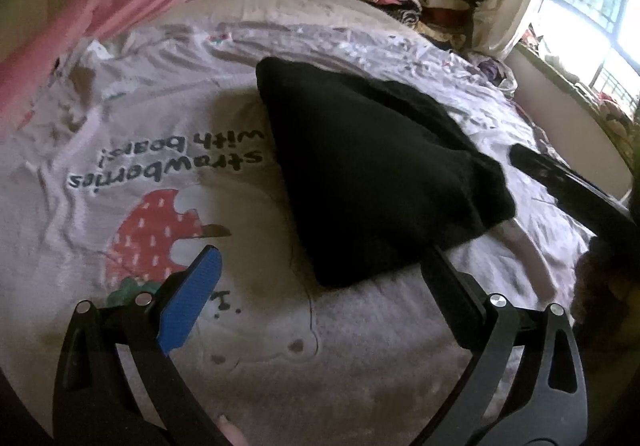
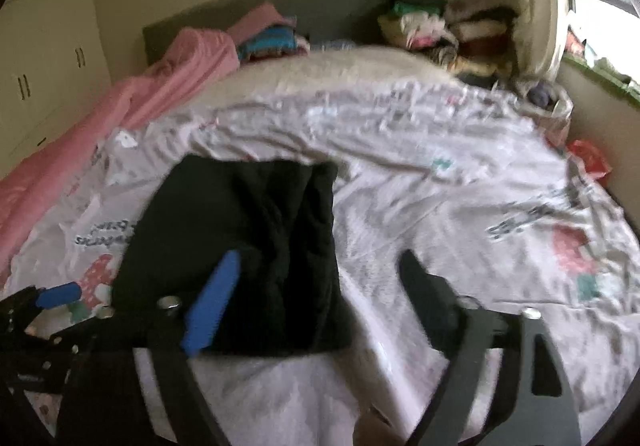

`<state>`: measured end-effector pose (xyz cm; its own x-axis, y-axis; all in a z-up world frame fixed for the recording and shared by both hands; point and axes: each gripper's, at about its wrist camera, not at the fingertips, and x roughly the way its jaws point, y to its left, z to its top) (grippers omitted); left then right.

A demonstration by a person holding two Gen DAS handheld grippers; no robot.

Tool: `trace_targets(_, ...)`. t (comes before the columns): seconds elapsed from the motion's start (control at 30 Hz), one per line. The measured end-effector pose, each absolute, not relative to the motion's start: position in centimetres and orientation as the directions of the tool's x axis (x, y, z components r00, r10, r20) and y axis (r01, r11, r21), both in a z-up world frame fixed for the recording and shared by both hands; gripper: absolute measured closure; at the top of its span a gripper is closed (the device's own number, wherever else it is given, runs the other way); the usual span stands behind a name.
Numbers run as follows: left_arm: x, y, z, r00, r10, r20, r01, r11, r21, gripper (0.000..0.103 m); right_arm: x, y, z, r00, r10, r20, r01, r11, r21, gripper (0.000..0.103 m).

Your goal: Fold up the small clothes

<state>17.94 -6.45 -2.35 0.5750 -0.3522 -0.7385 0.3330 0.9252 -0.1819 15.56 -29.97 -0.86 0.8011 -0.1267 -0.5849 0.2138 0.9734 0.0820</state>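
Observation:
A black garment [image 1: 368, 174] lies folded into a rough rectangle on the white printed bedspread [image 1: 160, 126]. My left gripper [image 1: 320, 262] is open and empty, just in front of the garment's near corner; its right finger lies at the garment's near edge. In the right wrist view the same garment [image 2: 248, 230] lies flat, and my right gripper [image 2: 320, 266] is open and empty over its near right edge, the blue pad [image 2: 212, 302] above the cloth. The left gripper [image 2: 52, 298] shows at the left edge there, and the right gripper's finger [image 1: 560, 182] shows at the right of the left view.
A pink blanket [image 2: 120, 102] runs along the bed's left side. Stacks of folded clothes [image 2: 440, 30] sit at the headboard by the curtain and window. A white wardrobe [image 2: 40, 58] stands left. A red item [image 2: 588, 158] lies at the bed's right edge.

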Motion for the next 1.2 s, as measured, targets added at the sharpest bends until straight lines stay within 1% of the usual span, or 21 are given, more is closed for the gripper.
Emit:
trace_targets(0.07, 17.2, -6.2, -1.8, 0.59, -0.349, -0.728, 0.337, 0.926, -0.171, 0.01, 13.8, -29.3, 0.2, 0.821, -0.129, -0.557, 0.203, 0.976, 0.073, 0.014)
trace_targets(0.1, 16.7, -6.1, -1.5, 0.598, -0.347, -0.723, 0.34, 0.926, -0.164, 0.01, 12.4, -28.8, 0.8, 0.835, -0.132, -0.534, 0.199, 0.977, 0.07, 0.009)
trace_targets(0.13, 16.1, -6.1, -1.3, 0.605, -0.345, -0.717, 0.344, 0.926, -0.155, 0.01, 11.7, -28.5, 1.2, 0.842, -0.137, -0.522, 0.2, 0.978, 0.066, 0.006)
trace_targets(0.2, 15.0, -6.0, -0.9, 0.619, -0.341, -0.708, 0.353, 0.926, -0.137, 0.01, 9.5, -27.9, 1.8, 0.859, -0.142, -0.492, 0.195, 0.979, 0.058, 0.005)
trace_targets(0.33, 12.9, -5.8, -0.6, 0.64, -0.33, -0.694, 0.365, 0.925, -0.103, 0.01, 6.8, -27.1, 2.2, 0.868, -0.158, -0.47, 0.204, 0.978, 0.049, 0.005)
trace_targets(0.6, 9.1, -5.2, -1.7, 0.664, -0.31, -0.681, 0.354, 0.932, -0.079, 0.01, 3.2, -25.2, 0.5, 0.862, -0.187, -0.47, 0.216, 0.976, 0.008, 0.005)
trace_targets(0.73, 8.0, -4.6, -2.6, 0.665, -0.307, -0.681, 0.336, 0.937, -0.095, 0.01, 2.4, -24.3, -1.1, 0.846, -0.191, -0.497, 0.218, 0.976, -0.004, 0.005)
trace_targets(1.0, 7.8, -3.9, -3.4, 0.66, -0.296, -0.691, 0.305, 0.946, -0.113, 0.01, 2.5, -23.1, -3.2, 0.821, -0.18, -0.542, 0.203, 0.979, -0.017, 0.005)
trace_targets(1.2, 7.7, -3.9, -3.3, 0.664, -0.292, -0.688, 0.303, 0.947, -0.108, 0.01, 2.5, -22.9, -3.2, 0.821, -0.173, -0.544, 0.194, 0.981, -0.019, 0.004)
